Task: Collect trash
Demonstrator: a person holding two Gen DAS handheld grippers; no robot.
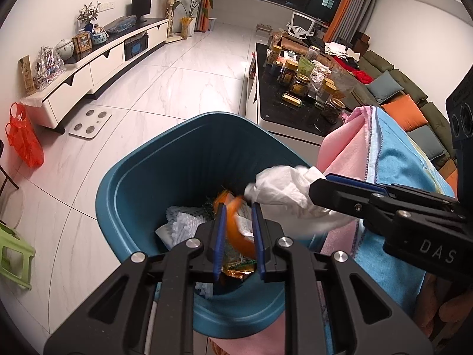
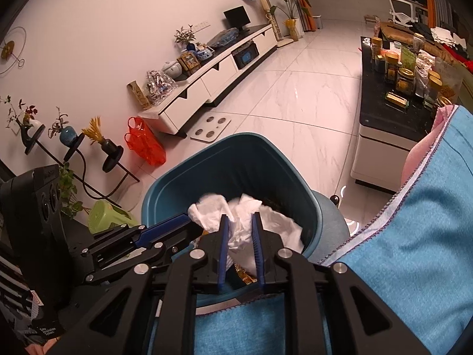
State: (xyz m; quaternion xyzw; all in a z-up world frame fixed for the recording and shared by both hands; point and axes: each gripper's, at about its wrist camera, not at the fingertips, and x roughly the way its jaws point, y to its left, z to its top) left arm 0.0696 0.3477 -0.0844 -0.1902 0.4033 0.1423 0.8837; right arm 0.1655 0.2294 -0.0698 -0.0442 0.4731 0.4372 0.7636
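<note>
A: Where is the tissue (image 2: 236,224)?
B: Over the bin (image 1: 153,165), between the right gripper's (image 2: 240,217) slightly parted jaws.
A: And the left gripper (image 1: 238,207)?
B: Clamped on orange peel (image 1: 233,224) above the bin.

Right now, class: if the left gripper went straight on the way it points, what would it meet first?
Probably the orange peel between its jaws, then the rubbish inside the blue bin; depth is unclear.

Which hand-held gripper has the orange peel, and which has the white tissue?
The left hand-held gripper has the orange peel between its blue pads. The right hand-held gripper has the crumpled white tissue instead. Both hang over the blue bin.
</note>
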